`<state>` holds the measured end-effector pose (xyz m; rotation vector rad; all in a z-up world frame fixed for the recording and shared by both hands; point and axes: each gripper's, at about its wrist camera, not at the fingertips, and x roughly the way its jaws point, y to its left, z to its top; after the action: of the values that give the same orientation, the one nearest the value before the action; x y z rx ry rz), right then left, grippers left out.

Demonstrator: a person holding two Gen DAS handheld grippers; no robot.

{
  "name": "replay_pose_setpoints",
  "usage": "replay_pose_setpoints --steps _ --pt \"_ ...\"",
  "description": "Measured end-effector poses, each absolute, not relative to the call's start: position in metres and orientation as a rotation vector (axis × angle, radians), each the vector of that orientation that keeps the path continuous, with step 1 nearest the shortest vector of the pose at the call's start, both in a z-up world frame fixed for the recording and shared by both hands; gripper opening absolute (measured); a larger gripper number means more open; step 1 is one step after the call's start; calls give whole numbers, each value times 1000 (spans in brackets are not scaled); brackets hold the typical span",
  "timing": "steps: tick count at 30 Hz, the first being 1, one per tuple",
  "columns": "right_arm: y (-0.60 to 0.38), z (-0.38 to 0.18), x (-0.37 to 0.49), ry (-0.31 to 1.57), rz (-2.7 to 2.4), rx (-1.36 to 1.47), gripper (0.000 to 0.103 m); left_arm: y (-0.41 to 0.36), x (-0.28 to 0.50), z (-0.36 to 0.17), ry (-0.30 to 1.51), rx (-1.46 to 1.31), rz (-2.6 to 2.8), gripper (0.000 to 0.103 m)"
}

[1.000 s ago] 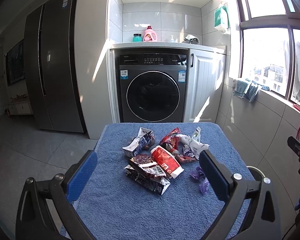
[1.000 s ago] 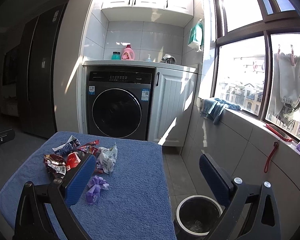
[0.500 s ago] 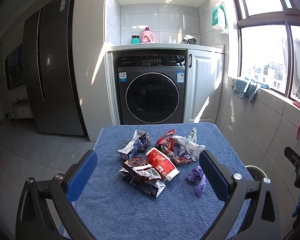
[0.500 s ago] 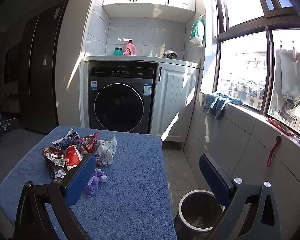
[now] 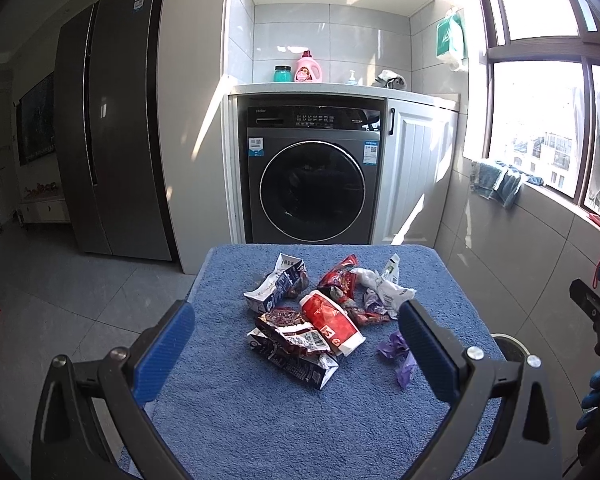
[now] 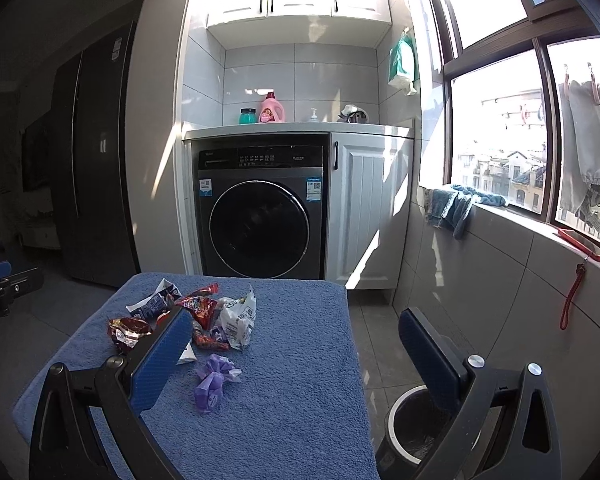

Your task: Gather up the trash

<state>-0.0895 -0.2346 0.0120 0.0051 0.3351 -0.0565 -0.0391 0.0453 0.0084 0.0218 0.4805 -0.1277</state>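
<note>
The left tongs hang over the near edge of the blue-towelled table, fingers wide apart and holding nothing. Just beyond them lies the trash — a blue-and-white carton, a dark crumpled snack bag, a red packet and a white wrapper heaped together, a purple wrapper a little apart nearer the right edge. The right tongs also gape, empty, above the table's right edge, with the bin on the floor beside it.
</note>
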Motion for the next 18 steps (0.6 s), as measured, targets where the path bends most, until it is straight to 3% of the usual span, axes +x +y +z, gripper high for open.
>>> replay_pose_setpoints --steps 10,18 --pt "-222 -9 -72 408 45 -31 103 34 -11 -2 561 19 -156 102" --pt "-223 -39 -21 528 160 44 103 60 26 -40 678 10 -131 101"
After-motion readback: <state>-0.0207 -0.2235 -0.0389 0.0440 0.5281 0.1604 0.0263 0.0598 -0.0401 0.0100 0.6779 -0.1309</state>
